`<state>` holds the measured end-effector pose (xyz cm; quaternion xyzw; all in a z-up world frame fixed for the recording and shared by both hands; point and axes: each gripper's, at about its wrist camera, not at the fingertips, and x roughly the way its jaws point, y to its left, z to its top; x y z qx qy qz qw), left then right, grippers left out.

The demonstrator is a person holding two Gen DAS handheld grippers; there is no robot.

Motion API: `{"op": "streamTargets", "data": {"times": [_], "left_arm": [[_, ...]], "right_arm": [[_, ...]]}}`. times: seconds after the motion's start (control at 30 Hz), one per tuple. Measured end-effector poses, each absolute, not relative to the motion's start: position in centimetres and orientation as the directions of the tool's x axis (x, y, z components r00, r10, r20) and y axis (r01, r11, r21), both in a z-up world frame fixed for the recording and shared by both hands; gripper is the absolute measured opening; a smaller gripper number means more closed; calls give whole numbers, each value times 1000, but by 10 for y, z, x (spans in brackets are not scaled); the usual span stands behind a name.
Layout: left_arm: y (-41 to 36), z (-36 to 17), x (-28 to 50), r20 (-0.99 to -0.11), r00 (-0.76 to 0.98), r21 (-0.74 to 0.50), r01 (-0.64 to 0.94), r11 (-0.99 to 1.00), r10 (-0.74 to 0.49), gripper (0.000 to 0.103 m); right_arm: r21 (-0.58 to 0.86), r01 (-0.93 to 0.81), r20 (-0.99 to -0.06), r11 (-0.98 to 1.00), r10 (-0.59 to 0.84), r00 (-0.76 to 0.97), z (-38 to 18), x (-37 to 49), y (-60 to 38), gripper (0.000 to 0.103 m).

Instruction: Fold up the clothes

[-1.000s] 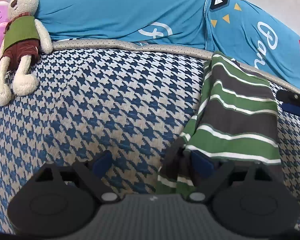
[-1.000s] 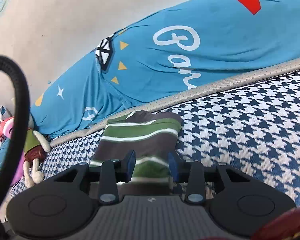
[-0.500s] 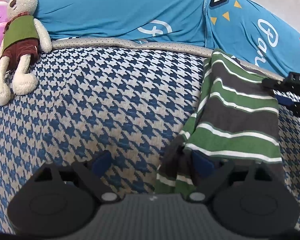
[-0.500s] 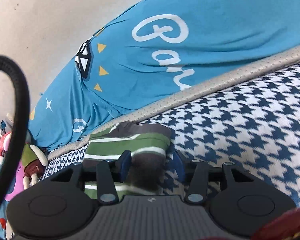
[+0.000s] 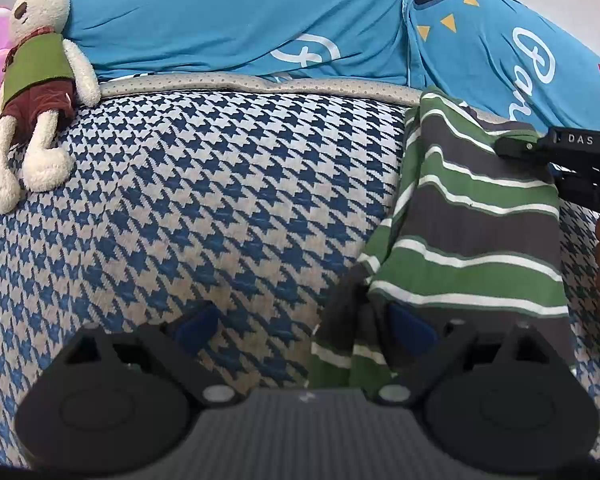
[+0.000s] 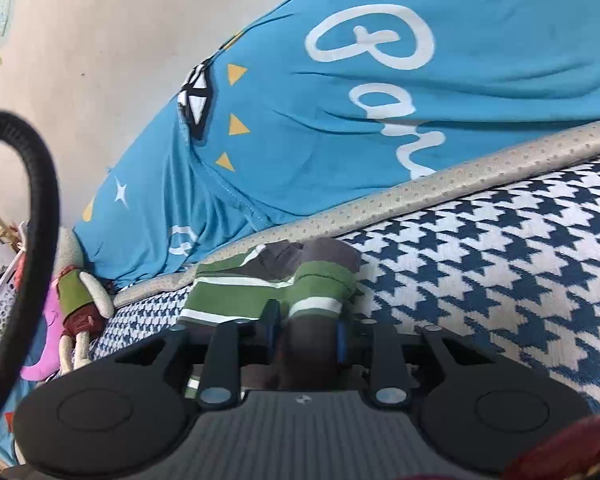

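Striped shirt, green, grey and white, lies on the houndstooth bedcover, out at 3 o'clock from the left wrist view. Left gripper spread wide; its right finger sits under the shirt's near hem, nothing pinched. Right gripper clamped on a bunched fold of the shirt. Blue pillow at 12 o'clock. Stuffed rabbit at 10 o'clock.

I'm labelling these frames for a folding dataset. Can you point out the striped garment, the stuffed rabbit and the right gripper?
striped garment [image 5: 480,216]: left wrist view, on a grey stripe mid-cloth.
stuffed rabbit [image 5: 36,60]: left wrist view, on its green vest.
right gripper [image 6: 306,334]: right wrist view, midway between fingertips, closed on bunched cloth.
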<state>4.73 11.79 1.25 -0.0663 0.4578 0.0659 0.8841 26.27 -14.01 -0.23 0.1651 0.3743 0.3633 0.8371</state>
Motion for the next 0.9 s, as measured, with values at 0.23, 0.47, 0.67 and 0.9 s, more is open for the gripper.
{"op": "streamTargets", "data": {"times": [0.23, 0.47, 0.67, 0.9], "left_arm": [[115, 11, 48, -819, 570, -40, -169, 985, 64, 98], [114, 11, 50, -821, 567, -43, -169, 985, 62, 99], [111, 13, 50, -823, 568, -75, -143, 987, 20, 99], [102, 17, 47, -819, 574, -87, -107, 990, -10, 99]], "right_arm": [[549, -505, -498, 666, 746, 443, -4, 264, -134, 14], [527, -481, -488, 701, 713, 504, 4, 259, -132, 9], [468, -443, -489, 765, 641, 591, 19, 253, -140, 9], [395, -339, -495, 854, 508, 705, 39, 246, -167, 9]]}}
